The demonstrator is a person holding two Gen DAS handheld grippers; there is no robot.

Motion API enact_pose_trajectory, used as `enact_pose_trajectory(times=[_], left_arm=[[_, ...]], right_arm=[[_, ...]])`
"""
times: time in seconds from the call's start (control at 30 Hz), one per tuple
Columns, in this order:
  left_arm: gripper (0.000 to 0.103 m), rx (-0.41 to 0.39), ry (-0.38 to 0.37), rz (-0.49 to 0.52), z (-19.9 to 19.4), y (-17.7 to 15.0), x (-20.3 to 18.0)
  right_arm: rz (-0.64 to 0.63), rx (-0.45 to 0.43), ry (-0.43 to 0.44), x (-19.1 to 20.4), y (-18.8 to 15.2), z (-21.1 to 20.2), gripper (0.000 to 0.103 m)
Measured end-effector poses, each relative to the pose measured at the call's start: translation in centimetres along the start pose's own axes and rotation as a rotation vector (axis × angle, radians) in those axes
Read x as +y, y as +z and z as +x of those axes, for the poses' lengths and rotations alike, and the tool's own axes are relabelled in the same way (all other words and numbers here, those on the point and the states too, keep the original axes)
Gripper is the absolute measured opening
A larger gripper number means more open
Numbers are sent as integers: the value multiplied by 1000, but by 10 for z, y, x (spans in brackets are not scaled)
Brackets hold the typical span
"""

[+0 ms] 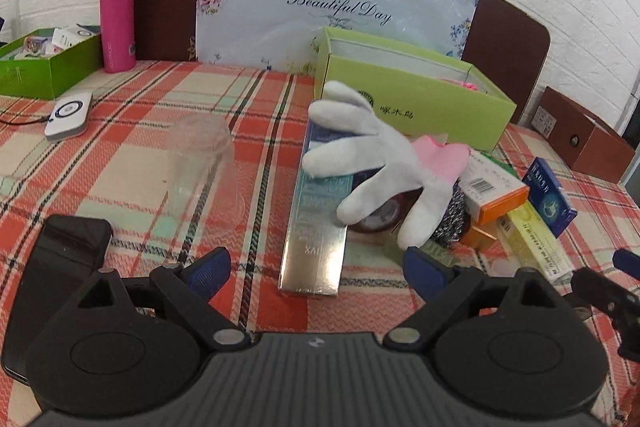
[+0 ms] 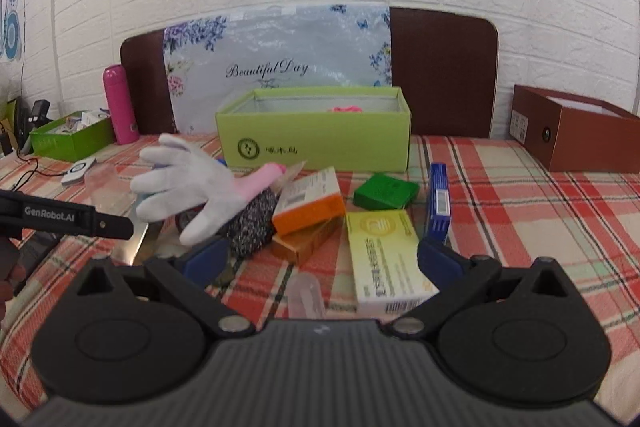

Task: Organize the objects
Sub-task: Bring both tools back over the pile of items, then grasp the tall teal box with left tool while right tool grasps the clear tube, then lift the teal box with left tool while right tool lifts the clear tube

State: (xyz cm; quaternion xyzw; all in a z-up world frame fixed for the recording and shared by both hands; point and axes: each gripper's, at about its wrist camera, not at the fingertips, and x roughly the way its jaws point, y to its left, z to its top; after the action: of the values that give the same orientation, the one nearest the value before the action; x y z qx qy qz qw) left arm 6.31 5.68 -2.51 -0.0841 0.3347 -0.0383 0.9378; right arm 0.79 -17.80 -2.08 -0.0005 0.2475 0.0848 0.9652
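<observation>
Clutter (image 2: pixel 308 211) lies ahead of both level, wide-open, empty grippers: left (image 1: pixel 316 273), right (image 2: pixel 320 261).

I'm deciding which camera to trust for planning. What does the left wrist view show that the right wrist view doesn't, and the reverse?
Only the left wrist view shows the black phone lying at the near left and the full length of the silver box under the glove.

Only the right wrist view shows the small green box and the brown shoebox's open top.

Both show the white glove, the lime green box, the pink bottle, the clear plastic cup and the yellow-green carton. Both grippers are open and empty.
</observation>
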Motion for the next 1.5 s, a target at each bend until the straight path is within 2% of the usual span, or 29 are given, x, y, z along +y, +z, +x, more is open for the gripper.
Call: enact_pose_trajectory(times=[0.23,0.37,0.53,0.57,0.6,0.63,0.67,0.7,0.83,0.97,1.13,1.2,1.23,1.3,1.33,1.5], left_arm=[[95,-8,-20,-9,10,-4,3],[94,-40,-44,31,17,5,-2],[90,-9,-59,67,39,11,-5],[83,-1,-77,67,42,11,-4],[71,11,-97,67,45,11,-3],[64,27,-103,65,47,12,-2],[52,44,-107,63,50,12,-1],[44,59,-112,60,52,11,0],[43,103,-133,29,41,6,3],[41,171,-133,110,4,-10,4],[42,271,-134,122,-30,-43,9],[51,248,-98,129,-29,-46,7],[54,233,-78,133,-26,-44,5],[58,211,-61,130,-17,-37,1],[58,209,-64,128,-12,-35,0],[58,223,-74,159,-1,-26,-12]], right_arm=[[12,100,-6,-2,-26,7,102],[5,147,8,-2,-27,14,94],[-60,154,33,4,-27,11,84],[-57,153,45,4,-27,10,83],[-51,153,57,5,-26,10,83],[-49,155,65,5,-26,10,82],[-49,158,72,5,-26,10,80],[-49,163,79,6,-25,12,79],[-49,190,82,5,-26,19,71],[-48,214,87,2,-26,24,65],[-45,234,88,1,-26,32,58],[-34,247,88,0,-27,35,55],[-33,258,86,0,-29,36,50],[-46,261,80,1,-31,34,38],[-52,261,76,2,-31,32,27],[12,320,123,-3,-30,17,27]])
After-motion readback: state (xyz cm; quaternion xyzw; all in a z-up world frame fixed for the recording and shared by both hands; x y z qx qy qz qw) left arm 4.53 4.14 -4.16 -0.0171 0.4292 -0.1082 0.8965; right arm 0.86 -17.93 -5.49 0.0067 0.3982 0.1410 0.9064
